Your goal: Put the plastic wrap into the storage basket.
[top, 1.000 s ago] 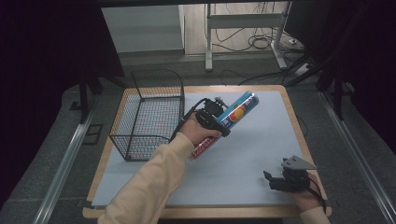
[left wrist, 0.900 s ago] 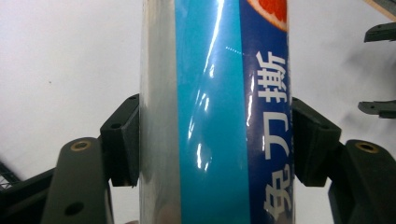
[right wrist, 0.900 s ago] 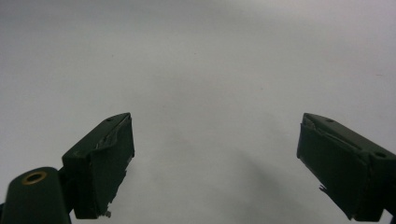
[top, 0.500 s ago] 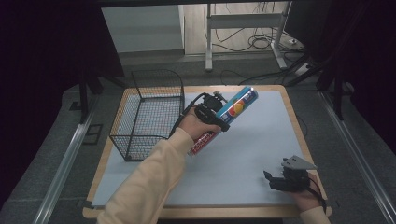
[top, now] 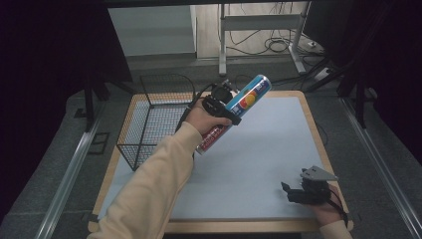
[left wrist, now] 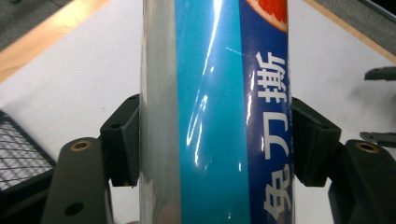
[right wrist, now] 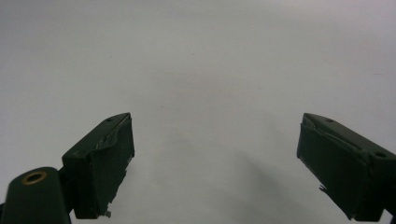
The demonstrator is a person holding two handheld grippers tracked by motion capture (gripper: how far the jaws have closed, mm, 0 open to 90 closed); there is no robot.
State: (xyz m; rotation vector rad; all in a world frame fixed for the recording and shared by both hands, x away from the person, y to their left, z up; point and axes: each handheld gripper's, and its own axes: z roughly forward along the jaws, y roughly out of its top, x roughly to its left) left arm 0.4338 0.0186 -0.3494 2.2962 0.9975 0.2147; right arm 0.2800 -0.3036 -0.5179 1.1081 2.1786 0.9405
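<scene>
A long blue, silver and red tube-shaped package [top: 246, 99] is held slanted above the pale blue mat, its far end raised toward the back right. My left gripper [top: 221, 107] is shut on the package near its middle. In the left gripper view the two black jaws press on both sides of the package [left wrist: 217, 112], which bears white characters and an orange fruit picture. My right gripper [top: 298, 191] rests low at the front right of the mat. Its jaws stand wide apart over bare mat in the right gripper view, right gripper [right wrist: 215, 163] with nothing between them.
A black wire basket [top: 154, 119] stands at the left side of the table, just left of the raised package. The wooden table edge [top: 318, 129] frames the mat [top: 268, 149]. Metal rails and cables lie on the floor beyond.
The left hand has lifted the package higher and carried it a little toward the back. The right gripper has stayed where it was.
</scene>
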